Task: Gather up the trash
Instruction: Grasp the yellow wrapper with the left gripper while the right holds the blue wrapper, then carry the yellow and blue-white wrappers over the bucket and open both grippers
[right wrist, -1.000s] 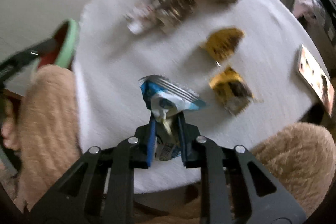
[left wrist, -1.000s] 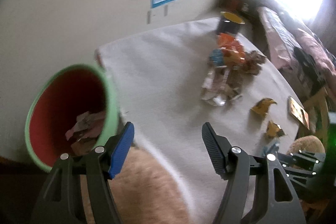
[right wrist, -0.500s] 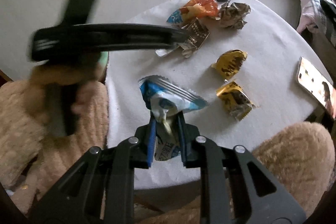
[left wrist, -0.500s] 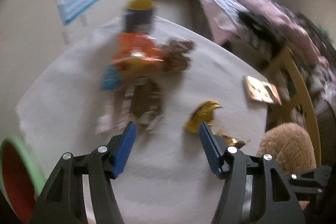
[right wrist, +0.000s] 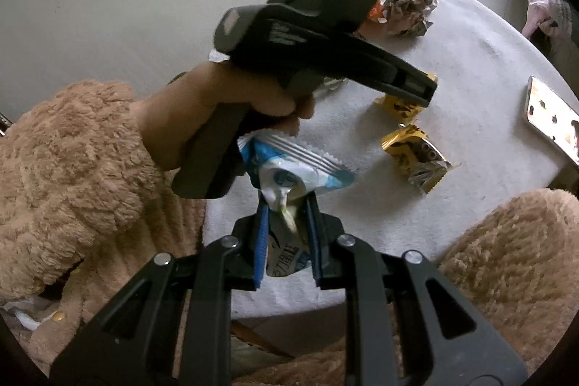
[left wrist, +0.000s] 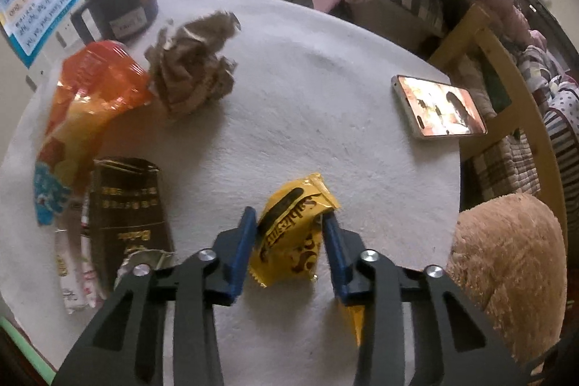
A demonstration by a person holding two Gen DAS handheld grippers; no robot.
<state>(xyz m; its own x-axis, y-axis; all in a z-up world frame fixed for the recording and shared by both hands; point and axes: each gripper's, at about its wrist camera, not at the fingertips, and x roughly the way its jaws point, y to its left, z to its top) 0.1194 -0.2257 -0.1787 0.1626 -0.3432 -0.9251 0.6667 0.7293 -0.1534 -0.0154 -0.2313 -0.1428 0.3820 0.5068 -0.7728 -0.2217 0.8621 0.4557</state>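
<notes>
My left gripper (left wrist: pixel 289 223) straddles a yellow snack wrapper (left wrist: pixel 293 234) lying on the white round table (left wrist: pixel 325 89); its blue pads (left wrist: pixel 244 241) sit on both sides of the wrapper, jaws partly open. My right gripper (right wrist: pixel 287 208) is shut on a blue-and-white wrapper (right wrist: pixel 289 172), held above the table's near edge. A second yellow wrapper (right wrist: pixel 416 161) lies to its right. An orange bag (left wrist: pixel 87 104), a dark brown packet (left wrist: pixel 126 208) and a crumpled brown paper (left wrist: pixel 195 67) lie to the left on the table.
A dark mug (left wrist: pixel 119 6) stands at the back left. A phone (left wrist: pixel 438 107) lies near the right edge. The green rim of the bin (left wrist: pixel 21 346) shows at the bottom left. The left hand and its gripper body (right wrist: pixel 318 20) fill the right wrist view's middle.
My left gripper has swung from the red-and-green bin over to the table and come down around the yellow wrapper, jaws narrowing. My right gripper keeps its hold on the blue-and-white wrapper.
</notes>
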